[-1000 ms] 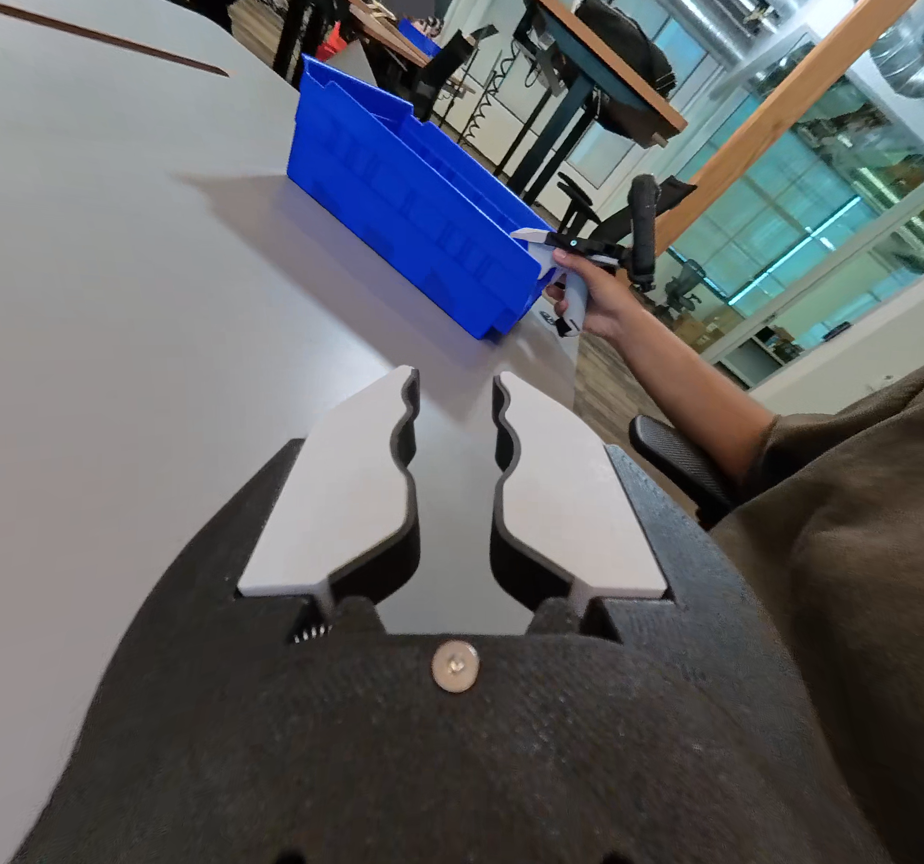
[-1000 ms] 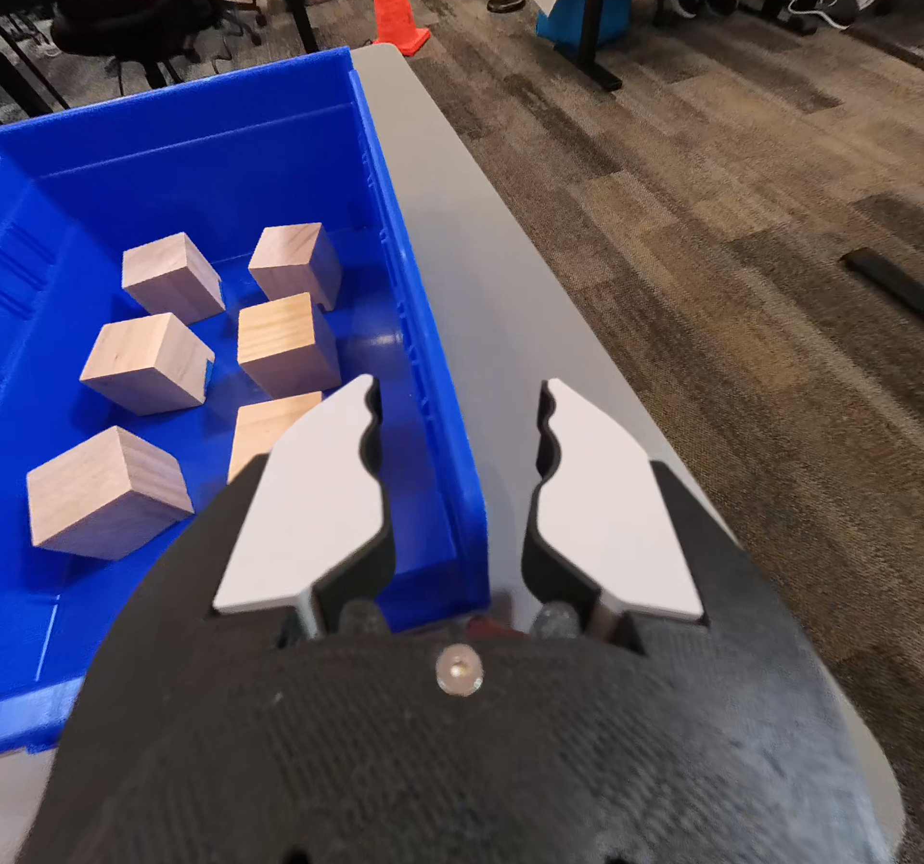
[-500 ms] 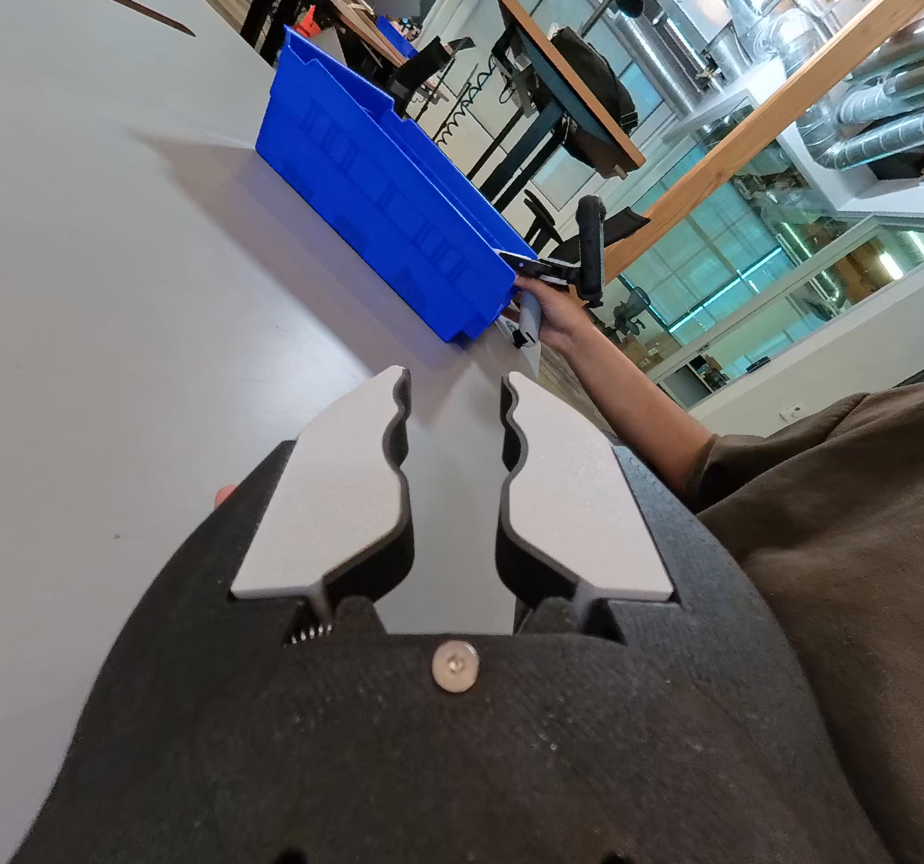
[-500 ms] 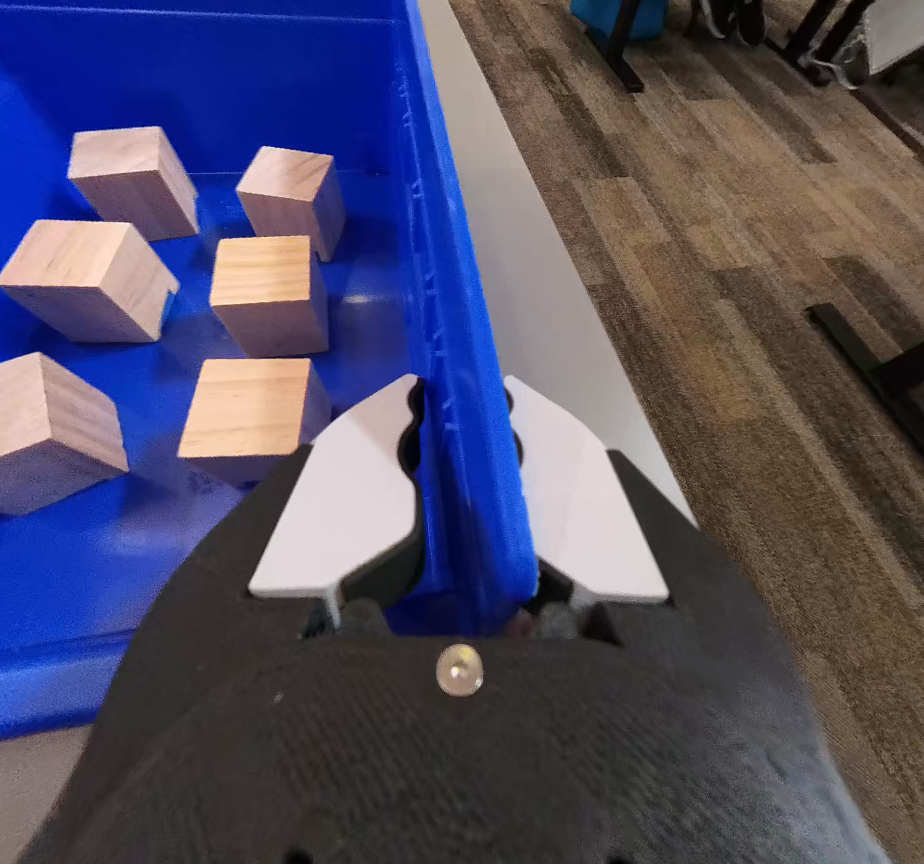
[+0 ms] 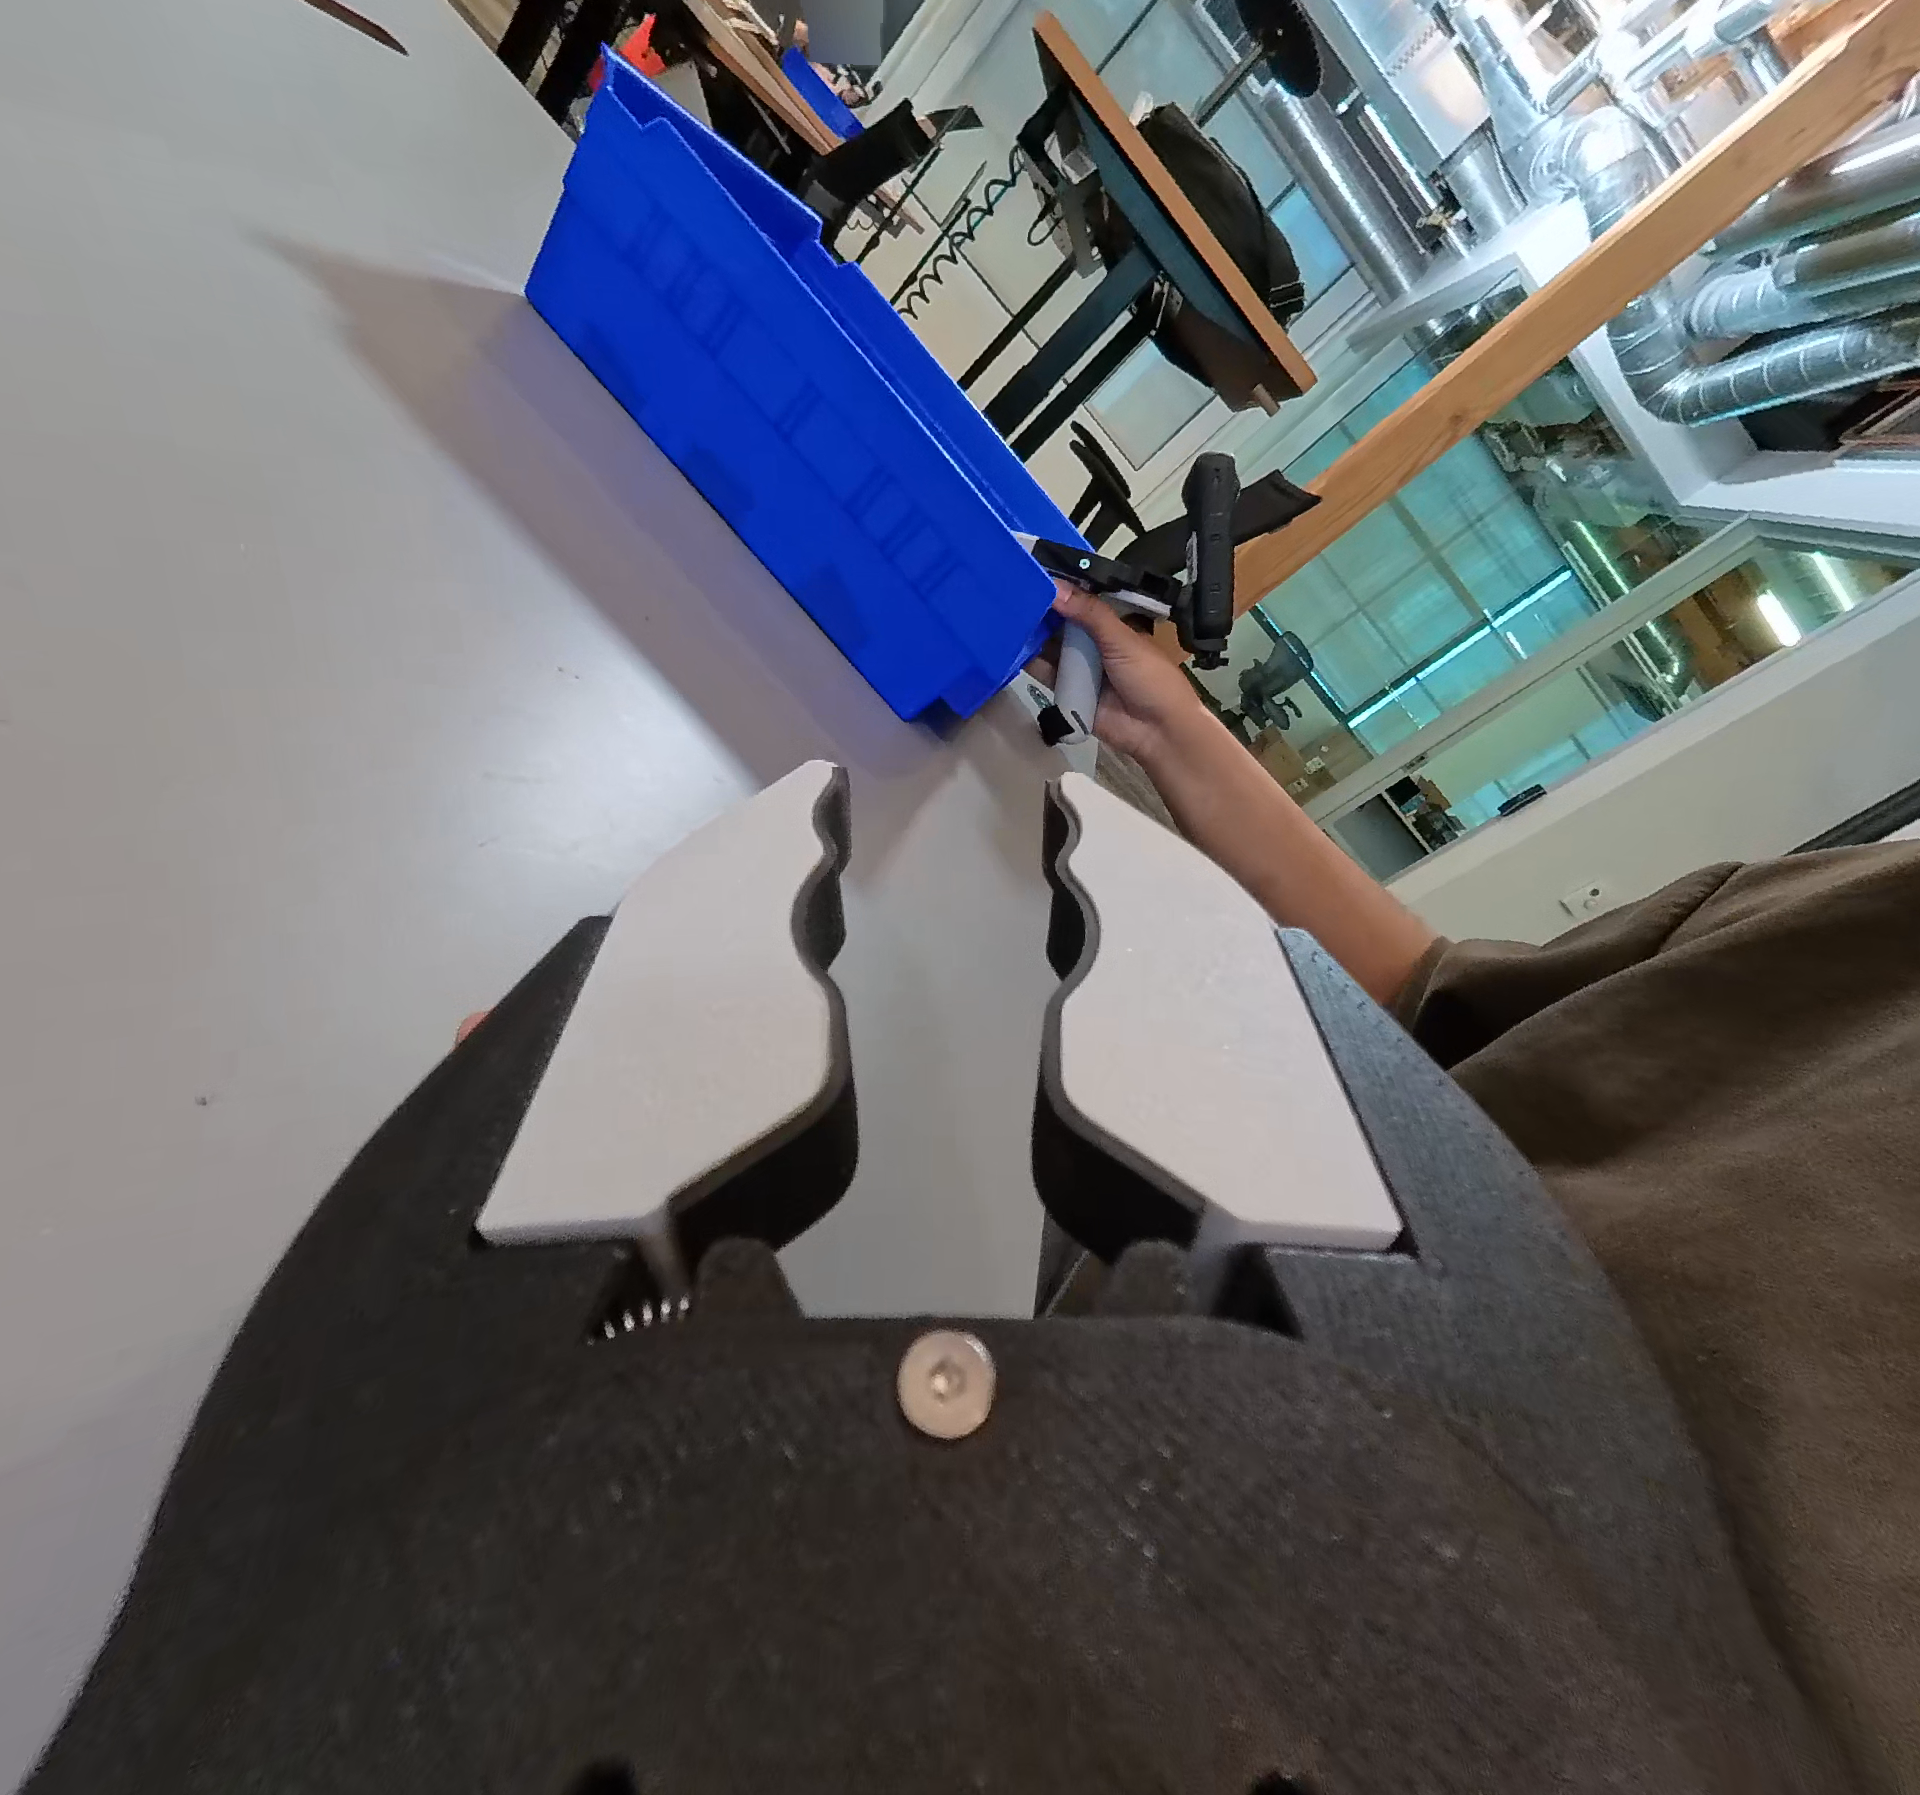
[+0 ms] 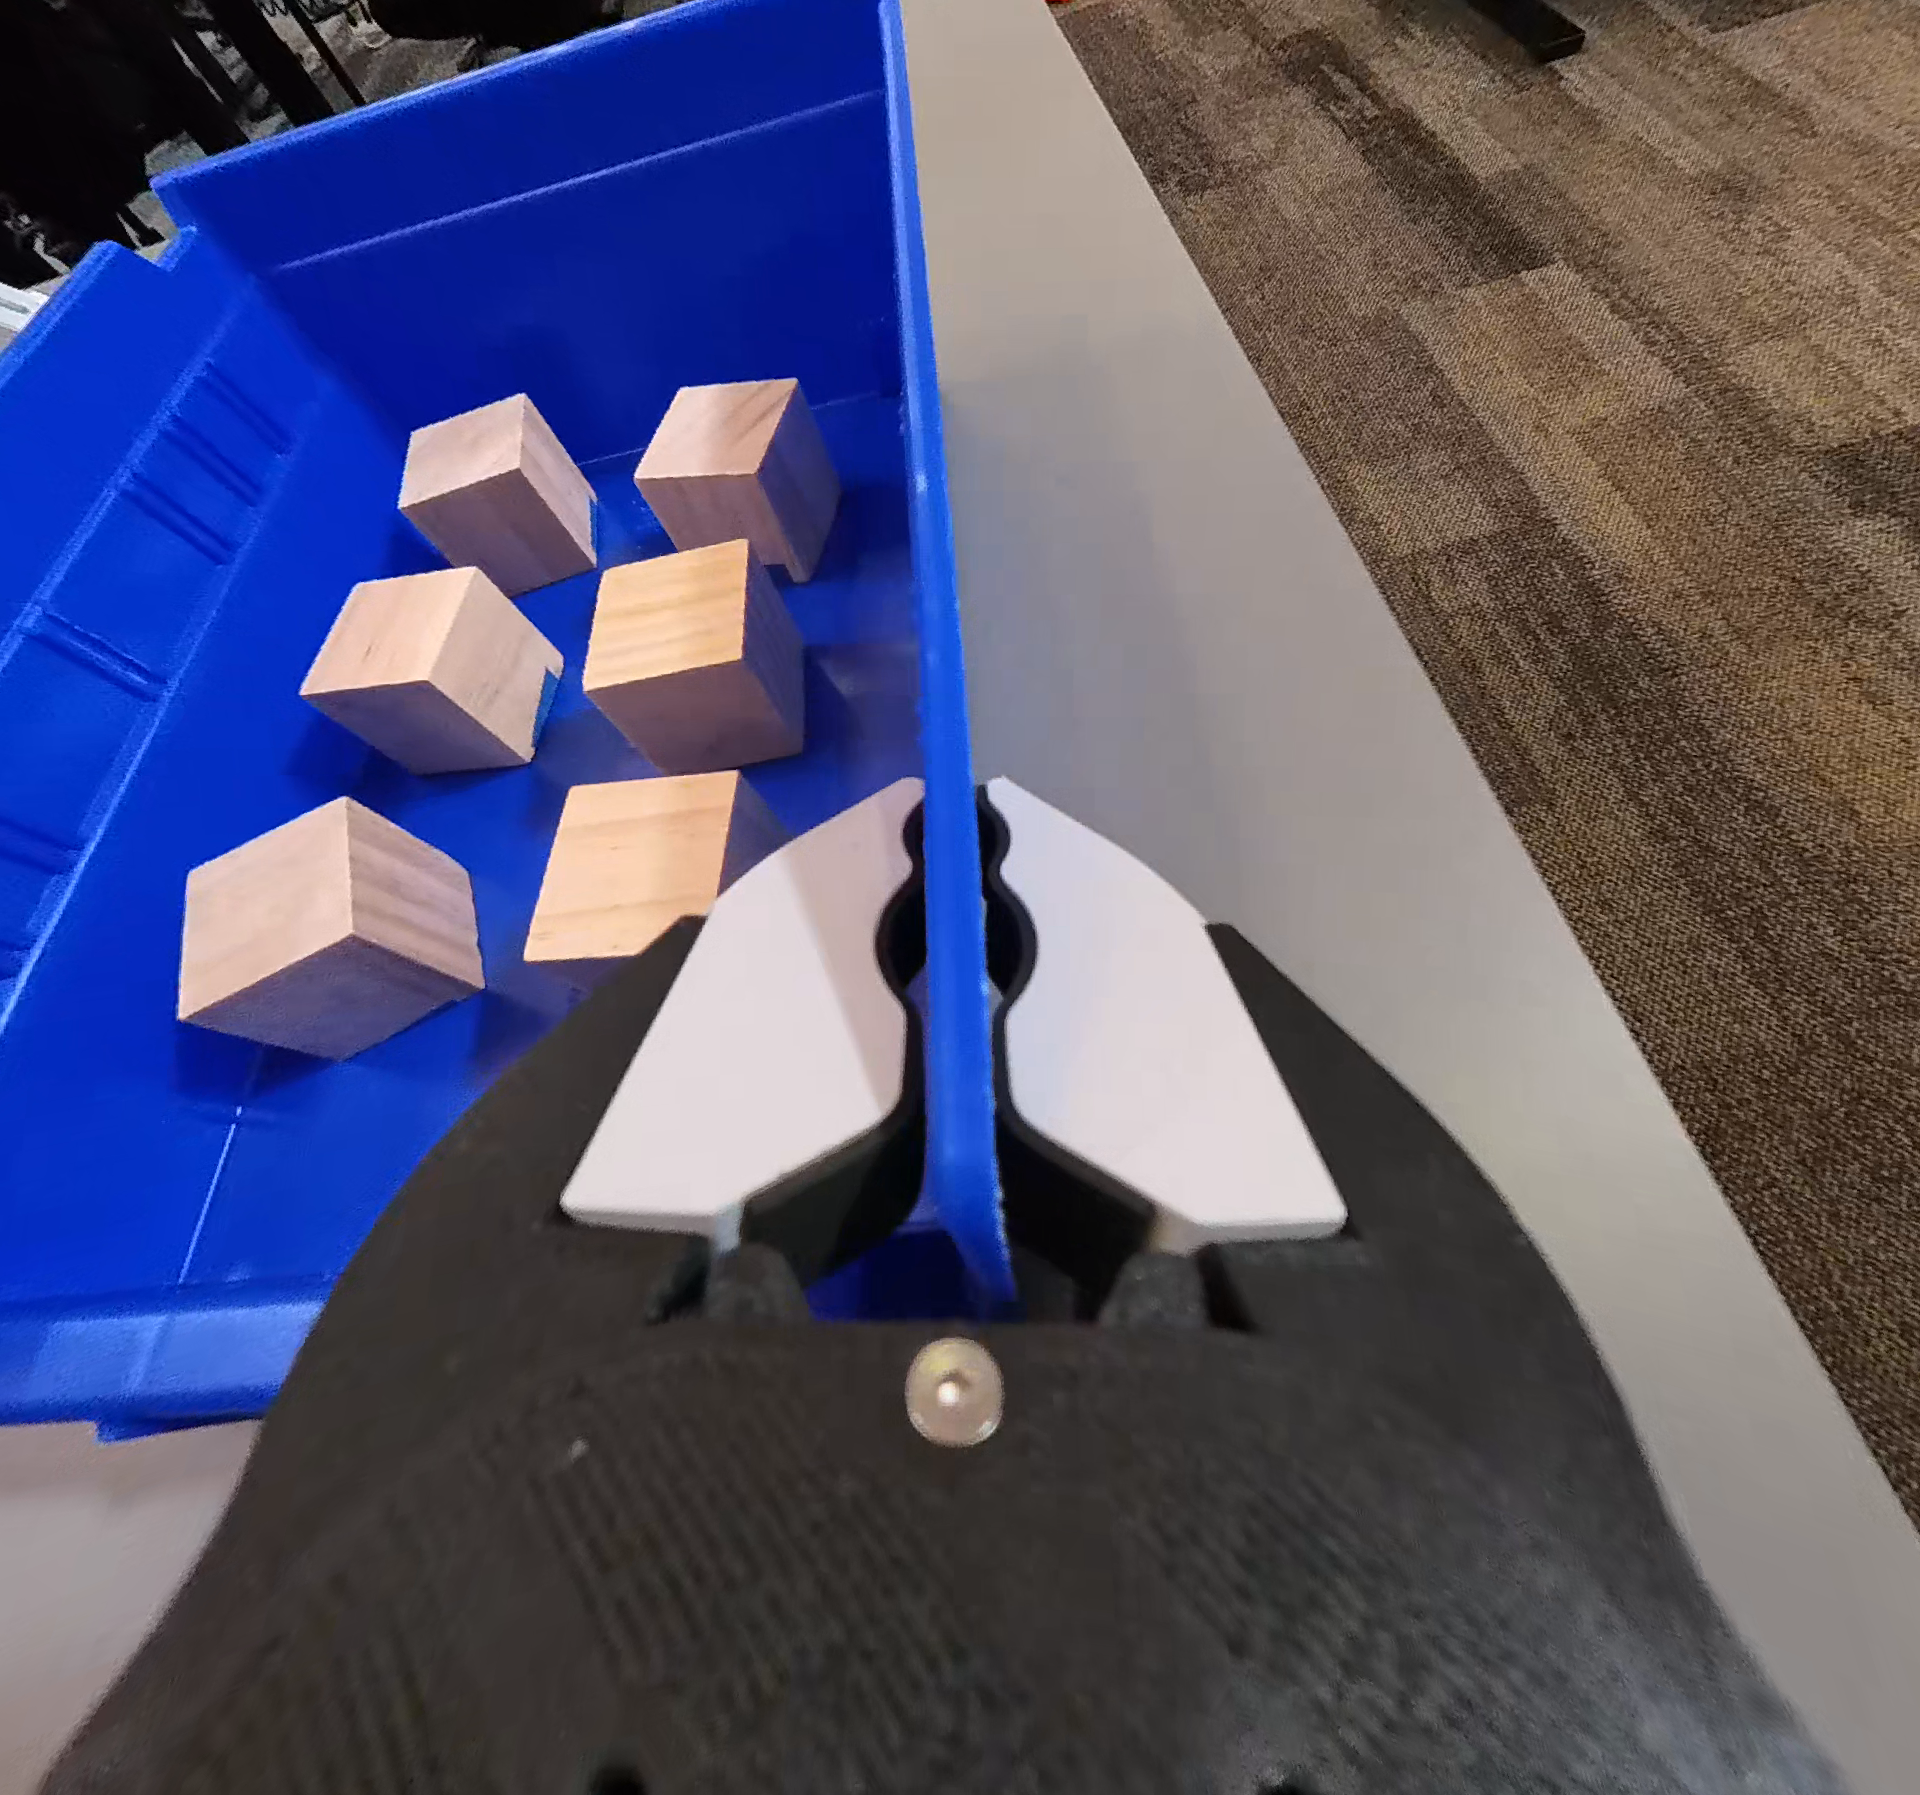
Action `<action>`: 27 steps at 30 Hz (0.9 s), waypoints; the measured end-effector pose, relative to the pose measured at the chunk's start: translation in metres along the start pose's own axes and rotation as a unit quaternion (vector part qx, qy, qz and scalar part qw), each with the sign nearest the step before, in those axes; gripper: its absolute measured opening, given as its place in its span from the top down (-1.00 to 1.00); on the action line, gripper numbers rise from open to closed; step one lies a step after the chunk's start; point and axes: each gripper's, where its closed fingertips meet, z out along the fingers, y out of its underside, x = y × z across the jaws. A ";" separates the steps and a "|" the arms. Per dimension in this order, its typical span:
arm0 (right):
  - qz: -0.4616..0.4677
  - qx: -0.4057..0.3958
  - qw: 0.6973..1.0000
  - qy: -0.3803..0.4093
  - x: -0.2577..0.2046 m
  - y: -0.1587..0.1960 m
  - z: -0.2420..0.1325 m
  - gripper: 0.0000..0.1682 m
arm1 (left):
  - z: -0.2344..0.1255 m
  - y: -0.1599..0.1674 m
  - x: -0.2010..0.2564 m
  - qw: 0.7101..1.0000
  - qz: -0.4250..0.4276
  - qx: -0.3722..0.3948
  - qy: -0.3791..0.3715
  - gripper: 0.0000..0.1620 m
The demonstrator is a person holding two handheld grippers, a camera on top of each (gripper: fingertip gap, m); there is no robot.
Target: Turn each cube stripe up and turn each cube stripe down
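Right claw (image 6: 951, 898) clamped on the right wall of the blue bin (image 6: 623, 218); left claw (image 5: 940, 800) empty over the surface (image 5: 260, 602).

The right claw's fingers pinch the bin's thin right wall near its near corner, one finger inside, one outside. Six wooden cubes (image 6: 694, 654) lie on the bin floor, apart from each other, plain faces up; a sliver of blue shows low on the side of two of them. The left claw hangs narrowly parted, holding nothing, well short of the bin (image 5: 790, 436). In the left wrist view, a hand (image 5: 1127, 680) grips the right claw's handle at the bin's near corner.
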 end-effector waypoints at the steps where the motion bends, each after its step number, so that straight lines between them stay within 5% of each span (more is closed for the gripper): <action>1: 0.000 0.000 1.000 0.000 0.000 0.000 0.000 0.92 | 0.000 0.000 0.000 1.000 -0.004 0.001 0.001 0.56; 13: 0.004 0.001 1.000 -0.002 0.000 0.000 0.000 0.92 | -0.004 0.000 -0.009 1.000 0.003 -0.004 -0.029 0.57; 19: 0.008 0.001 1.000 -0.004 0.000 0.000 0.000 0.92 | -0.037 -0.040 -0.021 0.987 0.057 0.094 -0.118 0.57; 23: 0.016 0.002 1.000 -0.008 0.000 0.000 0.000 0.92 | -0.114 -0.082 -0.043 0.923 0.170 0.155 -0.309 0.36; 27: 0.015 0.002 1.000 -0.007 0.000 0.000 0.000 0.92 | -0.228 -0.110 -0.052 0.807 0.240 0.204 -0.500 0.18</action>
